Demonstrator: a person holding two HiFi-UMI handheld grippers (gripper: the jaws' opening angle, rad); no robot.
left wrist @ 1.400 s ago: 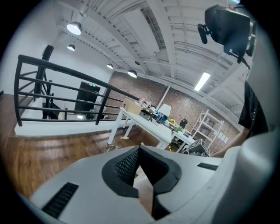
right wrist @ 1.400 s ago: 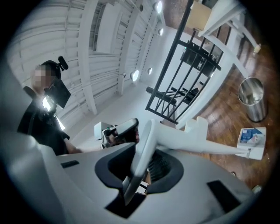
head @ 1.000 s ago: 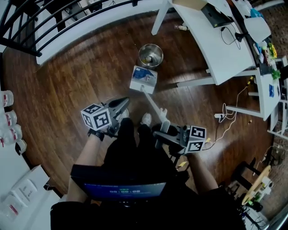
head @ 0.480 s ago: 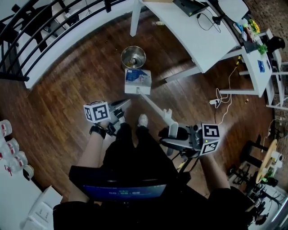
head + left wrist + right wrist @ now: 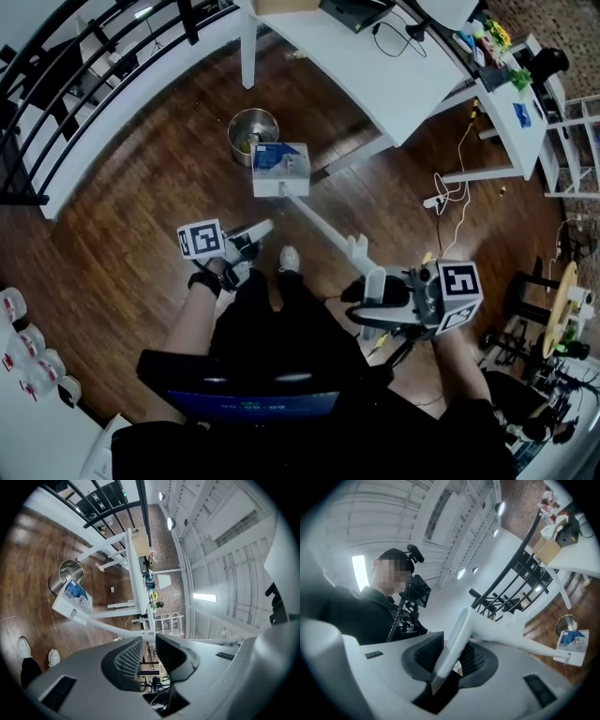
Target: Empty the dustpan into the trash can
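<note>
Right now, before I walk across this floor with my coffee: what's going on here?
A person is emptying a long-handled dustpan using two handheld grippers. The right gripper is clamped on the top of the white handle, and the pan end sits at the rim of the metal trash can. The left gripper hovers apart from the handle. Its jaws have just been opening and nothing is between them. I can't tell whether anything has been tipped out yet.
</note>
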